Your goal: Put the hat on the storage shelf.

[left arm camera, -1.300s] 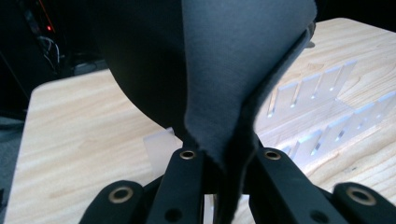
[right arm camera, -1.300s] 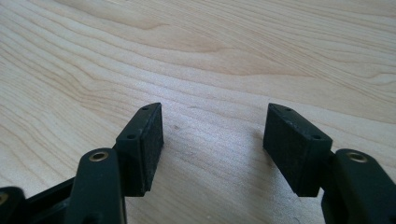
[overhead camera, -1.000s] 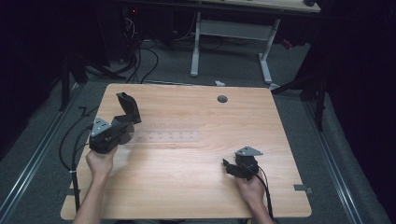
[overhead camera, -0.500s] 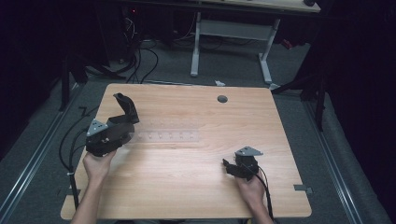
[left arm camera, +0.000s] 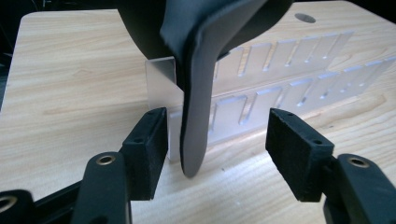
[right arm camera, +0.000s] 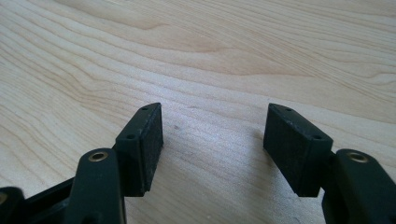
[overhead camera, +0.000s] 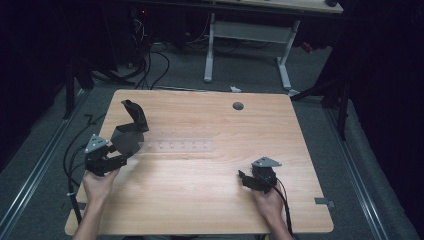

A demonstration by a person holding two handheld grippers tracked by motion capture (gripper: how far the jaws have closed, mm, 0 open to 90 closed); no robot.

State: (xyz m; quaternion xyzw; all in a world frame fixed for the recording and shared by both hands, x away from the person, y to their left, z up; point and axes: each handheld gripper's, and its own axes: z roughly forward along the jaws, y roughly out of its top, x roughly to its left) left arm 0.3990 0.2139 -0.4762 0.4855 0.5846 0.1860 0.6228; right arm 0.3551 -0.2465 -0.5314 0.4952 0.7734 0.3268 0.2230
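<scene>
High view: dim room, floor and surroundings nearly black; the wooden table (overhead camera: 200,200) is evenly lit from above, image soft and grainy. Gripper views: bright, sharp wood grain, soft shadows beneath the jaws, near parts slightly blurred.

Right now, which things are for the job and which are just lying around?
For the job:
left tongs, open around the black curved piece
clear slotted strip

Just lying about:
right tongs, open over bare table
floor cables
white scrap
</scene>
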